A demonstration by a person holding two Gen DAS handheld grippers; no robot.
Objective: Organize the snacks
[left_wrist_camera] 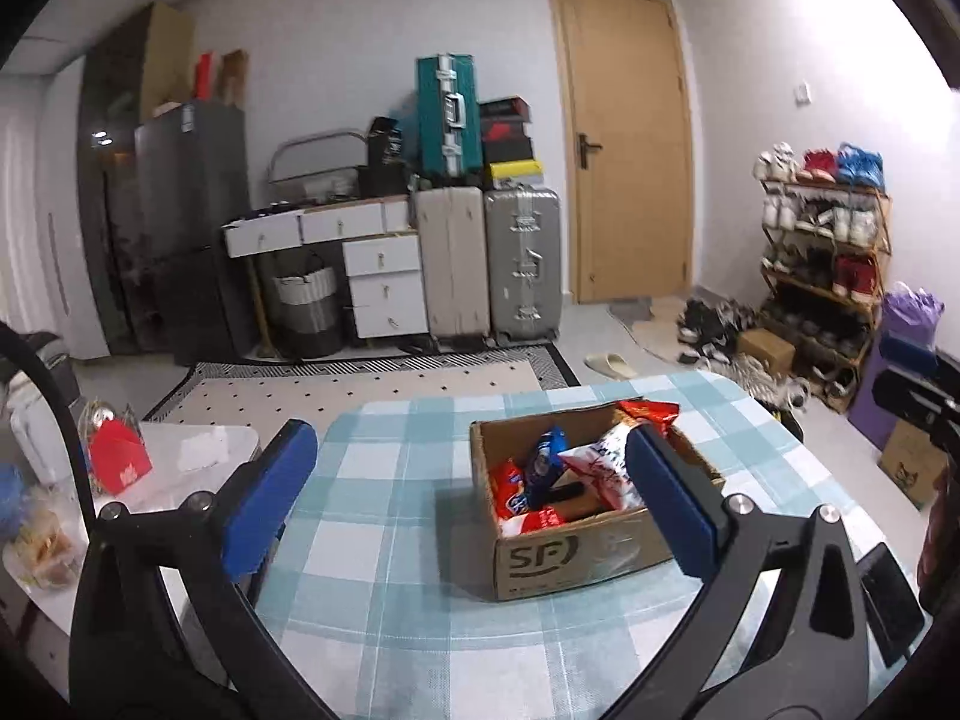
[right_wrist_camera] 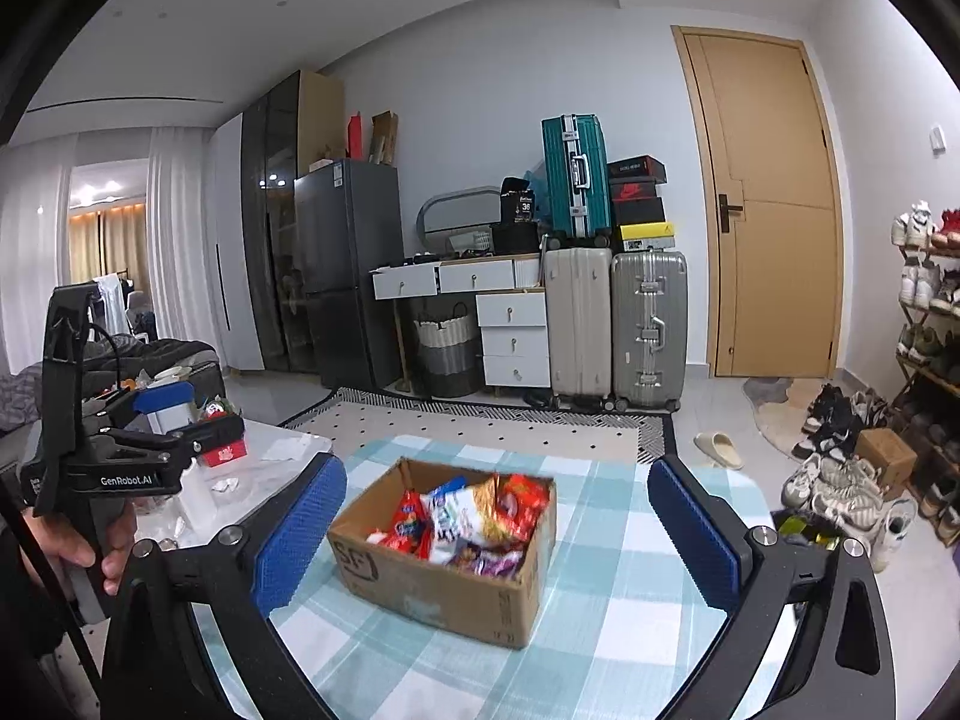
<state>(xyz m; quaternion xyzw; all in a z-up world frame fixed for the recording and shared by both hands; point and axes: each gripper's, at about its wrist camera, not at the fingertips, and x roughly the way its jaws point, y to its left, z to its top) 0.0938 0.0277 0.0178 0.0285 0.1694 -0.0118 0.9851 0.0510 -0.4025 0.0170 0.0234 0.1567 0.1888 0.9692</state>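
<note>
An open cardboard box [left_wrist_camera: 576, 558] marked SF stands on the blue-and-white checked table [left_wrist_camera: 390, 540]. It holds several snack packets [left_wrist_camera: 594, 471] in red, blue and white. My left gripper [left_wrist_camera: 480, 498] is open and empty, held above the table just short of the box. In the right wrist view the same box [right_wrist_camera: 444, 588] with its snack packets [right_wrist_camera: 468, 516] lies between the fingers of my right gripper [right_wrist_camera: 498, 540], which is open, empty and raised above the checked table [right_wrist_camera: 606, 600]. The left gripper's body [right_wrist_camera: 114, 450] shows at the left edge of that view.
A white side table [left_wrist_camera: 192, 462] at the left carries a red gift box [left_wrist_camera: 120, 462] and clutter. A dark phone [left_wrist_camera: 888, 600] lies at the table's right edge. Suitcases [left_wrist_camera: 489, 264], drawers, a fridge, a door and a shoe rack [left_wrist_camera: 822, 276] stand beyond.
</note>
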